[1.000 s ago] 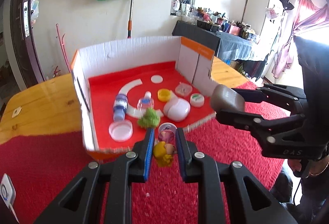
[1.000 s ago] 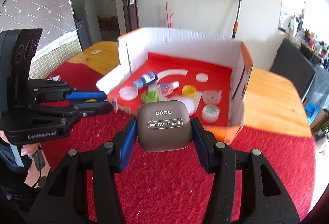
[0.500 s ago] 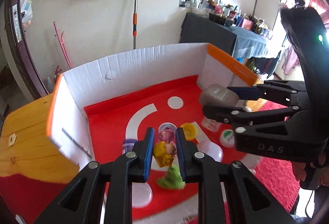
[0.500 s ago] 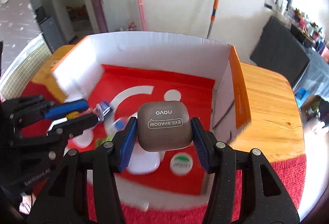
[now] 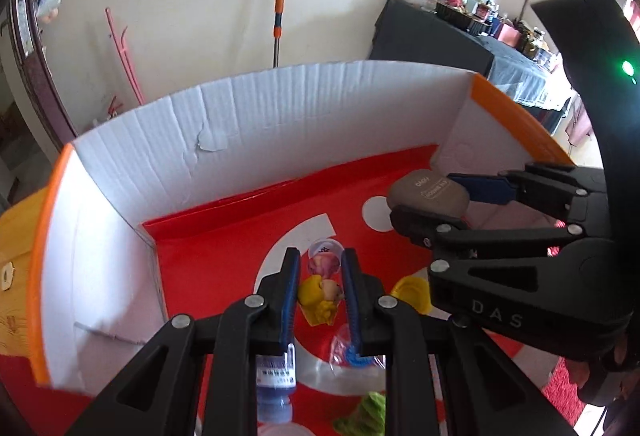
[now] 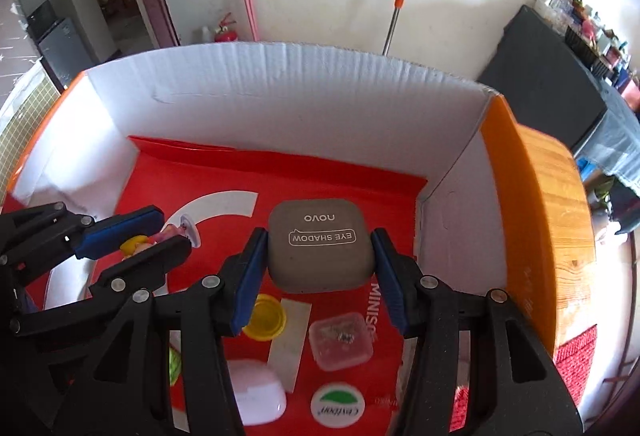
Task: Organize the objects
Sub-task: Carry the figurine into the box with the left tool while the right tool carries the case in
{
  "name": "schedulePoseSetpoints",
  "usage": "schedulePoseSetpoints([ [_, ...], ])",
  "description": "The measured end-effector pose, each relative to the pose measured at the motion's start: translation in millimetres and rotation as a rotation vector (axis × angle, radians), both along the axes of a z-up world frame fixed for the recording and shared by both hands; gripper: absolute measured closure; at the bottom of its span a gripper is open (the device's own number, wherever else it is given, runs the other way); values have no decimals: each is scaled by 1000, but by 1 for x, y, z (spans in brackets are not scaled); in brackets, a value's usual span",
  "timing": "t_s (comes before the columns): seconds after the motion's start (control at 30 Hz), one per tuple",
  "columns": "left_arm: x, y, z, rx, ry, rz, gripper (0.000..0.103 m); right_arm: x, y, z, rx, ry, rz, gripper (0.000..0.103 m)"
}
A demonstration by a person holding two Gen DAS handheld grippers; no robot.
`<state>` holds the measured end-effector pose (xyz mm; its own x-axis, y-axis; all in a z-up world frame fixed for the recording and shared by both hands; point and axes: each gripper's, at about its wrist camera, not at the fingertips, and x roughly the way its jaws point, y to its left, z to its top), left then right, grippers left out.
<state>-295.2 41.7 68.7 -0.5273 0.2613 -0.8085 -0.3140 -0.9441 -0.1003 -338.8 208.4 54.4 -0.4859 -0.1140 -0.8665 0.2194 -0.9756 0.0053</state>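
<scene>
Both grippers tilt steeply downward side by side, the left gripper [image 5: 320,272] with its jaws clamped tight on a small doll figure [image 5: 320,296], the right gripper [image 6: 320,256] with its jaws pressed against the two sides of a grey eye-shadow case [image 6: 318,244].

corrugated cardboard box [image 5: 280,123] — glossy red floor

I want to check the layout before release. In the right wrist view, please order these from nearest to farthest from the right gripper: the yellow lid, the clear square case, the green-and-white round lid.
From the right gripper:
1. Yellow lid, just below its left finger.
2. Clear square case, lower right.
3. Green-and-white round lid, bottom edge.
</scene>
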Motion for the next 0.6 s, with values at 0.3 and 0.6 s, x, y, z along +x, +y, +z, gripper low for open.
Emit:
schedulePoseSetpoints([
  [0.3,-30,-4,-19,7,-85,33,81,-20,1,-17,0,-78,-35,53],
  [0.6,-35,1,-29,-18,-112,43,81,-24,1,-28,12,-126,-45,53],
])
